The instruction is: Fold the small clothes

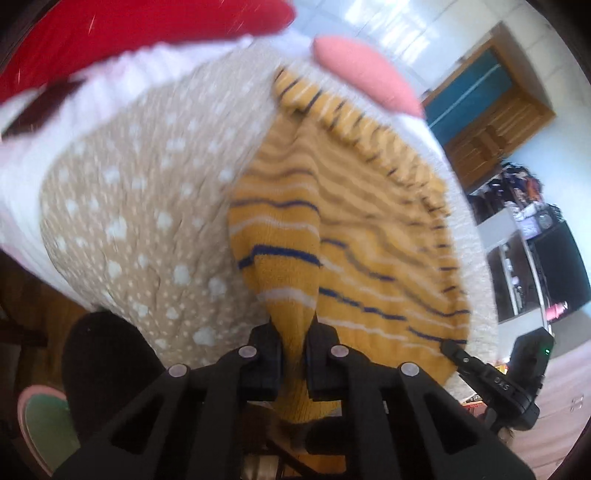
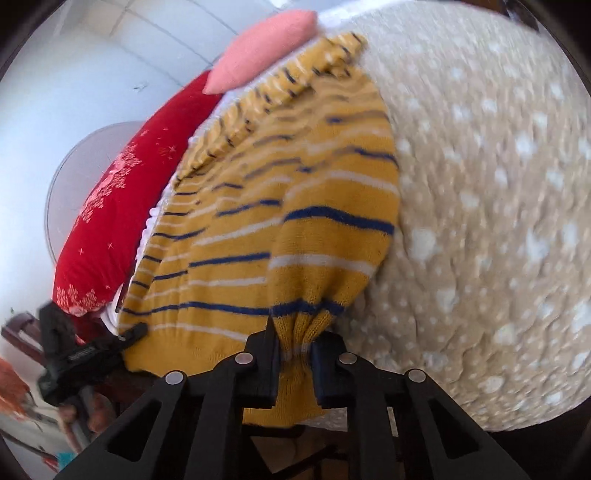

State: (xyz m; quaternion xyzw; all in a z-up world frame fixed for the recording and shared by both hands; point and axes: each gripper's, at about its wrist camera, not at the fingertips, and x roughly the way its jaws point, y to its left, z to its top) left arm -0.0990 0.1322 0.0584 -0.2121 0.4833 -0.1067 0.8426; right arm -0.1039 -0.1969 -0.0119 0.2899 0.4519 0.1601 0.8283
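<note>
1. Left wrist view: the left gripper [image 1: 293, 345] has its jaws closed on a bunched fold of the mustard-yellow knitted sweater with navy and white stripes [image 1: 354, 236]. The pinched part narrows into the jaws like a sleeve end.
2. Left wrist view: the sweater lies spread on the beige quilted blanket with white dots [image 1: 140, 206]. The rest of the sweater body extends up and to the right of the pinched fold.
3. Left wrist view: beyond the sweater's far ribbed edge lies a pink knitted item [image 1: 365, 74]. A red cushion [image 1: 129, 26] sits further left of that, past a white ribbed cover [image 1: 122, 77].
4. Left wrist view: the right gripper [image 1: 491, 373] appears at the sweater's lower right edge, its tip touching the hem. Its jaw state cannot be read from this view.
5. Left wrist view: a wooden cabinet with blue panels [image 1: 491, 107] stands well beyond the sweater, to the right.
6. Right wrist view: the right gripper [image 2: 295, 350] has its jaws closed on a gathered yellow sleeve cuff of the sweater [image 2: 258, 206]. The knit puckers where the jaws squeeze it.
7. Right wrist view: the sweater lies on the blanket [image 2: 480, 184], which fills the area to the right of it.
8. Right wrist view: the left gripper [image 2: 85, 350] sits at the sweater's lower left hem corner, touching the fabric.
9. Right wrist view: the red cushion [image 2: 110, 206], printed with pink snowflakes, lies left of the sweater. The pink item [image 2: 262, 48] lies just beyond the sweater's far edge.
</note>
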